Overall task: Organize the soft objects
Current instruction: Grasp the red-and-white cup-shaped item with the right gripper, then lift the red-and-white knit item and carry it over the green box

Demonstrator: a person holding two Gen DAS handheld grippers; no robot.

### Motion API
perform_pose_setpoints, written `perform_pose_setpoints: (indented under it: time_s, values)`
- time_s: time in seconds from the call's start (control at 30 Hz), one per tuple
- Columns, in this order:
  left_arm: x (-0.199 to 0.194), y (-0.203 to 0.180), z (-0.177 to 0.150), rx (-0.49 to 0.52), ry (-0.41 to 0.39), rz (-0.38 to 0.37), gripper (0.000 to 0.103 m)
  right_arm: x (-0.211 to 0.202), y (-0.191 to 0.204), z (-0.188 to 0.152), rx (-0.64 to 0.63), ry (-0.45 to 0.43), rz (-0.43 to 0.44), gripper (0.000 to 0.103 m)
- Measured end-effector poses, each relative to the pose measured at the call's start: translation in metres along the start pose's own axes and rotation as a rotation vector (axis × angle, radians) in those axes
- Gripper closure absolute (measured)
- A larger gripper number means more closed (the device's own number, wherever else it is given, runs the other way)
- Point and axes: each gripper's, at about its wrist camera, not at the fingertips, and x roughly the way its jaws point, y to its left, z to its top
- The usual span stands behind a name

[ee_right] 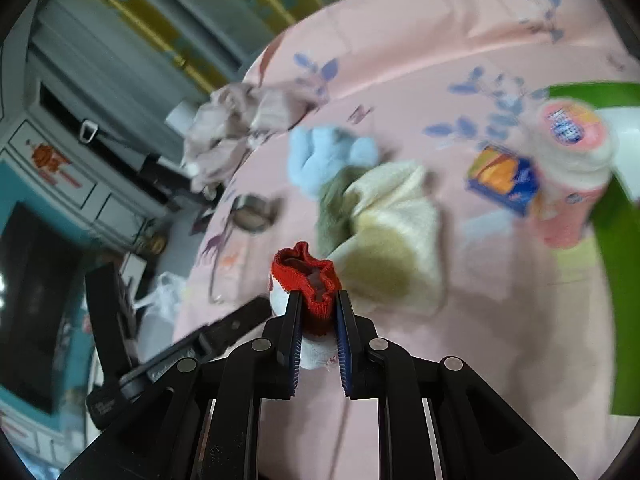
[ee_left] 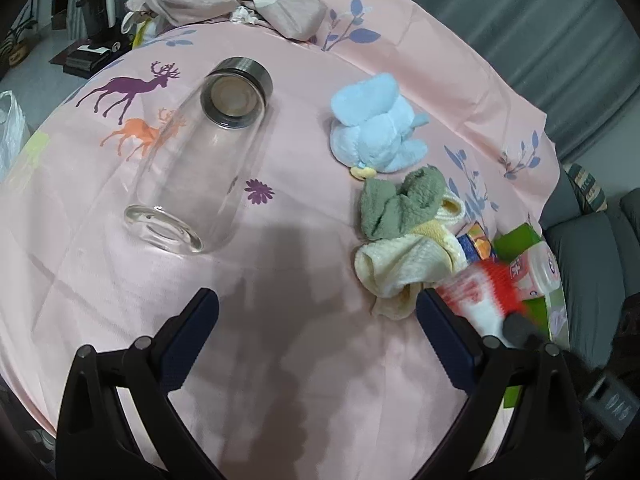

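Pinched between the closed jaws of the right gripper (ee_right: 319,306) is a red-cuffed white sock (ee_right: 308,280), held up above the pink tablecloth (ee_right: 460,320). Just beyond it lie a cream towel (ee_right: 394,216), a green cloth (ee_left: 400,204) and a blue plush toy (ee_left: 376,124) bunched together. Off to the side, the left gripper (ee_left: 318,306) hangs wide open and empty near a glass bottle (ee_left: 200,152) lying on its side.

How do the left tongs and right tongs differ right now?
The left tongs stand open and empty above the pink cloth; the right tongs are shut on the red-cuffed sock. The left tongs' view is sharp, while the right tongs' background is blurred. Both have black arms with blue pads.
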Motion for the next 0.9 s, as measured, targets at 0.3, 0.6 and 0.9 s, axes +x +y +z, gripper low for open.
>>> perform_pose_setpoints:
  time_s: [0.3,0.6,0.9]
  values:
    - [0.002,-0.001,-0.001,0.015,0.014,0.006,0.006,0.068,-0.014,-0.012,0.040,0.188,-0.176,0.084]
    - [0.006,-0.009,-0.008,0.024,0.096,-0.081,0.029,0.026,-0.026,0.001,0.049,0.074,-0.194,0.048]
    - [0.030,-0.032,-0.034,0.070,0.276,-0.176,0.044,0.026,-0.019,0.007,0.024,0.055,-0.066,0.048]
